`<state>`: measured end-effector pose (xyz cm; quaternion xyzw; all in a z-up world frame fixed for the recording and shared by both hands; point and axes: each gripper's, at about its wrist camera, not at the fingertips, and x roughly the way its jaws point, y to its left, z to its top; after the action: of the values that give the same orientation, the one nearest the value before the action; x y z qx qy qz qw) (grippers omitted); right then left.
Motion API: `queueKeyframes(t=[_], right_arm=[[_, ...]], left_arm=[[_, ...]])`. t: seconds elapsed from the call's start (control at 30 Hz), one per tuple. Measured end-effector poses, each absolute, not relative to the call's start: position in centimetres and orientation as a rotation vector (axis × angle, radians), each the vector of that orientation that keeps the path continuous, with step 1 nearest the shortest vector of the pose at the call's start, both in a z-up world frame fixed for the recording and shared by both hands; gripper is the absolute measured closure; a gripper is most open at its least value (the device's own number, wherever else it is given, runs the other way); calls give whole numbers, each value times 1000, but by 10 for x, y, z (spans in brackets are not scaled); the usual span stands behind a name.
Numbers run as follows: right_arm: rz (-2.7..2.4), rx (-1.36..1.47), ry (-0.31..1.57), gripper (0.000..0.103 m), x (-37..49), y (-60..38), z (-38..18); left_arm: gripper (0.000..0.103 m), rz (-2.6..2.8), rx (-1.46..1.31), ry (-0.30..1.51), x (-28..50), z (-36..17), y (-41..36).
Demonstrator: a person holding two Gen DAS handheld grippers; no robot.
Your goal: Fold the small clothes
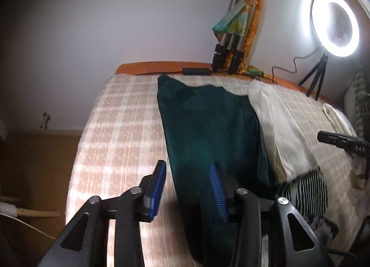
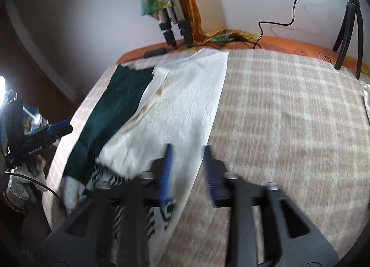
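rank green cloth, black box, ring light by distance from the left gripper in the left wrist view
From the left gripper:
1. green cloth, right under the fingertips
2. black box, at the bed's far edge
3. ring light, beyond it, far right

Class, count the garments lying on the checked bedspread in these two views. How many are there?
3: a dark green garment on the left, a cream garment beside it, and a black-and-white striped garment partly beneath them. More may be hidden.

Both wrist views down onto bed (image 1: 111,114)
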<state>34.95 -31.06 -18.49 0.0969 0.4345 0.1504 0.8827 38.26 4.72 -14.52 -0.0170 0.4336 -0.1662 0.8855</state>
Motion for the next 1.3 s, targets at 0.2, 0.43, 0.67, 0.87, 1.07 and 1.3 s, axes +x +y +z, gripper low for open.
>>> queueKeyframes(t=[0.2, 0.43, 0.67, 0.87, 1.07, 1.3], right_arm=[[292, 266, 898, 46, 405, -324, -192], [261, 317, 925, 46, 466, -330, -205], [255, 330, 933, 46, 509, -327, -210], [256, 291, 925, 49, 522, -317, -210], [247, 236, 939, 95, 522, -305, -210], [274, 221, 852, 98, 496, -303, -181]], left_arm=[[45, -365, -94, 912, 439, -146, 47], [44, -346, -144, 934, 504, -164, 44], [44, -347, -176, 962, 539, -184, 35], [59, -332, -161, 973, 552, -197, 28], [101, -325, -156, 935, 551, -197, 27], [103, -365, -135, 856, 520, -168, 34]])
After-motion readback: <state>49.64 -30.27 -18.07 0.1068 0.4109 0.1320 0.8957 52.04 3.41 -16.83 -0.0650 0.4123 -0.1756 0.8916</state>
